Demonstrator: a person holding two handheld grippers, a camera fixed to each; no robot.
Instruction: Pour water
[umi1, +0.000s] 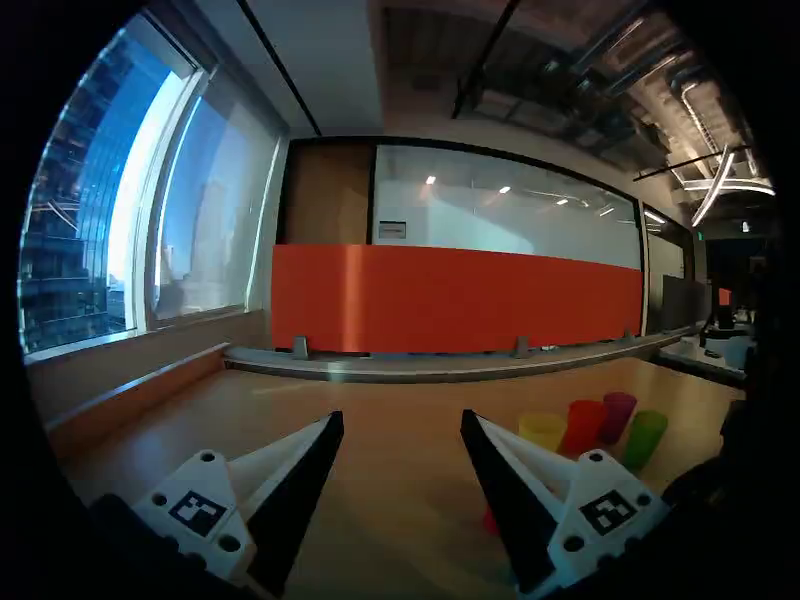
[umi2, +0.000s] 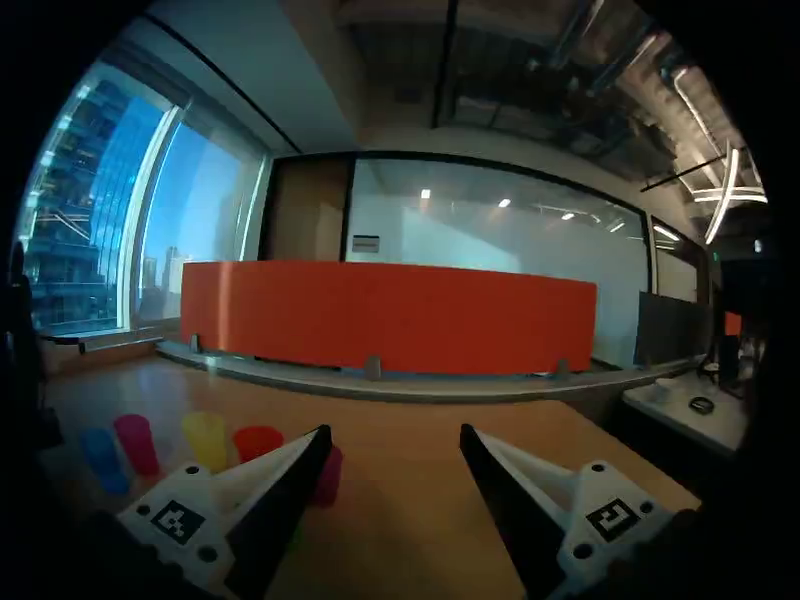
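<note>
The wooden table (umi1: 400, 500) fills the lower half of both views; along its far edge runs the orange partition (umi1: 450, 298), with tall windows (umi1: 110, 230) at the upper left. My left gripper (umi1: 401, 416) hangs over bare wood at the bottom centre of the left gripper view, fingers spread wide, nothing between them; my right gripper (umi2: 395, 431) sits likewise in the right gripper view, jaws apart and empty. At the lower right of the left gripper view stand a yellow cup (umi1: 543, 430), an orange-red cup (umi1: 583, 424), a purple cup (umi1: 619, 413) and a green cup (umi1: 645, 438), clustered on the table; at the lower left of the right gripper view a blue cup (umi2: 100, 455), a pink cup (umi2: 137, 443), the yellow cup (umi2: 207, 438) and the orange-red cup (umi2: 258, 442) stand in a row; a magenta shape (umi2: 329, 476), half hidden behind the finger, is probably another cup.
</note>
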